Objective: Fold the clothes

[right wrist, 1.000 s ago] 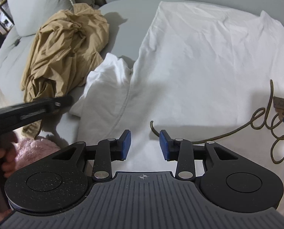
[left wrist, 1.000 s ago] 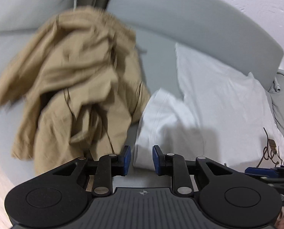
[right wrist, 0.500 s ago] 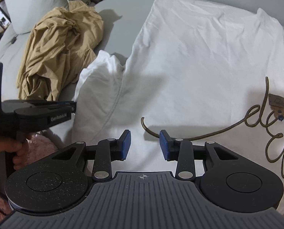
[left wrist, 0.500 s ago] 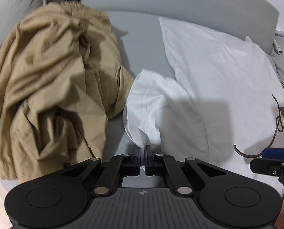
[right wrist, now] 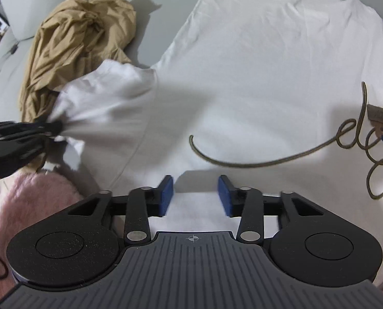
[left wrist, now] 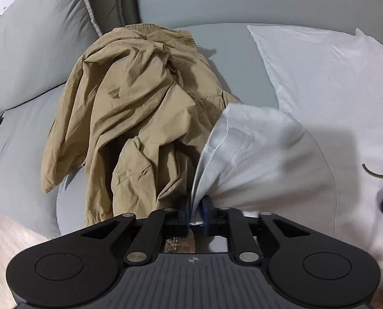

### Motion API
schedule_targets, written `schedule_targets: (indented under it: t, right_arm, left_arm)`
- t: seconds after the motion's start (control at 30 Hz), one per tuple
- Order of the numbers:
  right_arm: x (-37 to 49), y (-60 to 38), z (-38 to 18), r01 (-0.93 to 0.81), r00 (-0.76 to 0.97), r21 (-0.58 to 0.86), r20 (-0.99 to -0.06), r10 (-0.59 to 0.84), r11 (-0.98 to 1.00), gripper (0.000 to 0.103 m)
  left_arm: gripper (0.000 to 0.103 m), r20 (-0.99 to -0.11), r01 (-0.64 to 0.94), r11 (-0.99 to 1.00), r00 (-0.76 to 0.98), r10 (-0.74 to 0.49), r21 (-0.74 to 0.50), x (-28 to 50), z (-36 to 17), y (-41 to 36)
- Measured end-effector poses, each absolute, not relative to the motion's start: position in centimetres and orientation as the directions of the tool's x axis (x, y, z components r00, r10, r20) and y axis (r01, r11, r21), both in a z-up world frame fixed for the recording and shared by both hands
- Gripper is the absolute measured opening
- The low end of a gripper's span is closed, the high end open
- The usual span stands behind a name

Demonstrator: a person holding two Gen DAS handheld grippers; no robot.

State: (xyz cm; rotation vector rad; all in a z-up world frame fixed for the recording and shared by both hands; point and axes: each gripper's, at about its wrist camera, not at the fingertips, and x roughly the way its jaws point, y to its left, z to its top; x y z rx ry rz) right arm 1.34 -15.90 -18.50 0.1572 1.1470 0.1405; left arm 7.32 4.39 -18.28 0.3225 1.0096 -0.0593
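A white T-shirt with dark script lettering lies spread on a grey sofa. Its left sleeve is bunched and pulled taut into my left gripper, whose pads pinch the sleeve's hem while the jaws are opening. The right wrist view shows that gripper at the left edge, with the sleeve stretched toward it. My right gripper hovers over the shirt's near edge, its jaws opening with nothing pinched between them. A crumpled tan garment lies left of the sleeve.
The grey sofa seat has a back cushion behind the tan garment. A pink fluffy rug lies beside the sofa's near edge, and light wood floor shows at the lower left.
My left gripper closed on the sleeve's hem, then rose and rolled, lifting and bunching the sleeve. My right gripper's jaws have spread a little wider; that hand has stayed in place.
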Motion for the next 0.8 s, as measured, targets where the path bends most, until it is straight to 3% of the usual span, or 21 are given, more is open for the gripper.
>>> schedule_targets:
  t: [0.13, 0.23, 0.47, 0.53, 0.57, 0.6, 0.63, 0.73, 0.8]
  right_arm:
    - [-0.3, -17.5, -17.4, -0.032, 0.433, 0.168, -0.886, 0.165, 0.985, 0.05]
    - [-1.4, -19.2, -16.8, -0.013, 0.45, 0.166, -0.88, 0.155, 0.986, 0.05]
    - [-4.9, -23.4, -16.1, 0.062, 0.475, 0.145, -0.875, 0.098, 0.988, 0.05]
    - [-5.5, -24.2, -16.0, 0.073, 0.48, 0.127, -0.874, 0.077, 0.989, 0.042]
    - [-6.2, -25.3, -16.0, 0.093, 0.481, 0.082, -0.876, 0.027, 0.992, 0.034]
    - [-6.4, -25.8, -16.1, 0.108, 0.483, 0.077, -0.875, 0.015, 0.991, 0.018]
    - [-6.6, -26.3, -16.2, 0.123, 0.486, 0.072, -0.874, 0.003, 0.99, 0.011]
    - [-6.9, -27.3, -16.5, 0.157, 0.493, 0.066, -0.87, -0.02, 0.985, 0.012]
    - [-7.2, -28.2, -17.5, 0.184, 0.485, 0.064, -0.874, -0.034, 0.981, 0.017]
  left_arm:
    - [0.04, -0.773, 0.163, 0.949, 0.624, 0.113, 0.27, 6.3, -15.6, 2.4]
    - [0.045, -0.733, 0.227, 0.946, 0.68, 0.016, 0.231, 5.6, -13.2, 0.0]
    - [0.046, -0.801, 0.422, 0.901, 0.571, -0.18, 0.099, 4.1, -14.1, -6.0]
    - [0.044, -0.817, 0.46, 0.883, 0.541, -0.199, 0.089, 3.3, -15.0, -7.3]
    - [0.043, -0.828, 0.486, 0.87, 0.52, -0.209, 0.085, 2.7, -15.8, -8.3]
    - [0.04, -0.839, 0.511, 0.856, 0.498, -0.218, 0.081, 2.1, -16.6, -9.2]
    - [0.038, -0.848, 0.539, 0.839, 0.478, -0.228, 0.078, 1.2, -17.5, -10.5]
    - [0.038, -0.853, 0.591, 0.801, 0.462, -0.241, 0.094, -1.2, -18.5, -12.9]
    - [0.038, -0.862, 0.618, 0.779, 0.447, -0.238, 0.106, -1.7, -19.3, -13.6]
